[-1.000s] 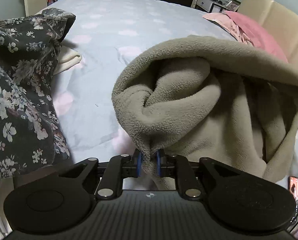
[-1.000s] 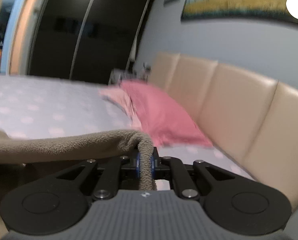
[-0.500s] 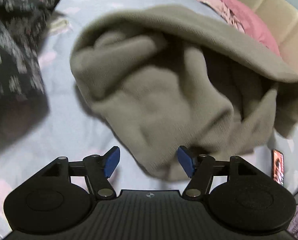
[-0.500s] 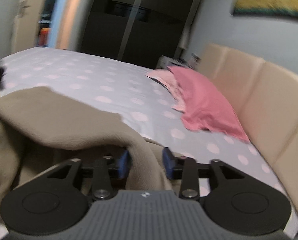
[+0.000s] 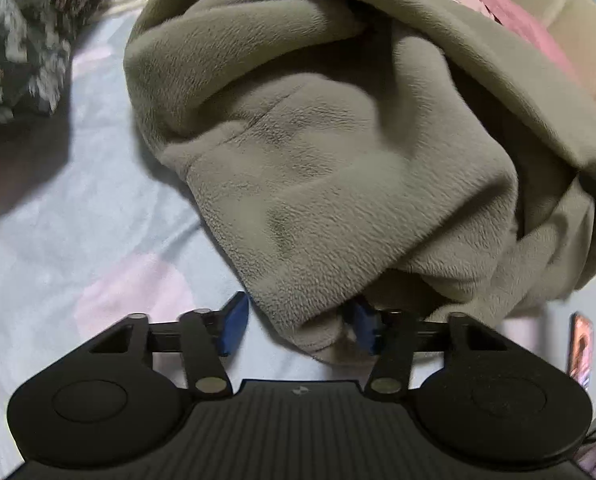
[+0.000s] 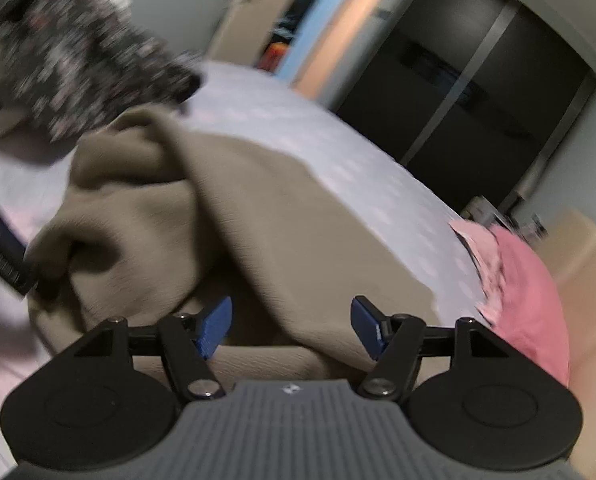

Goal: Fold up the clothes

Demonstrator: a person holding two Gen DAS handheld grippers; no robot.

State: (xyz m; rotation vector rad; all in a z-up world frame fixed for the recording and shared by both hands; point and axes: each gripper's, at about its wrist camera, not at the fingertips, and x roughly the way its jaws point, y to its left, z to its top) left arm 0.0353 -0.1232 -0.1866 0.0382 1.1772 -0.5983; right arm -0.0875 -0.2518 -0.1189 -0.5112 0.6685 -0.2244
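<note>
A taupe fleece garment lies bunched on the bed. My left gripper points steeply down at its near edge. The jaws are closing with a fleece flap between them; it touches the right pad, while the left pad stands free of the cloth. In the right wrist view the same fleece spreads under my right gripper. Its jaws are opening wide, the blue pads are bare, and the cloth lies below and beyond them, ungripped.
The bed sheet is pale blue with pink dots. A dark floral garment is heaped at the left. A pink pillow lies against the beige headboard. A phone rests by the bed's right edge. Dark wardrobe doors stand behind.
Both grippers were shut on the fleece's edge a second ago and have let go. The fleece has dropped onto the bed. The left view sank closer; the right view rolled and swung left.
</note>
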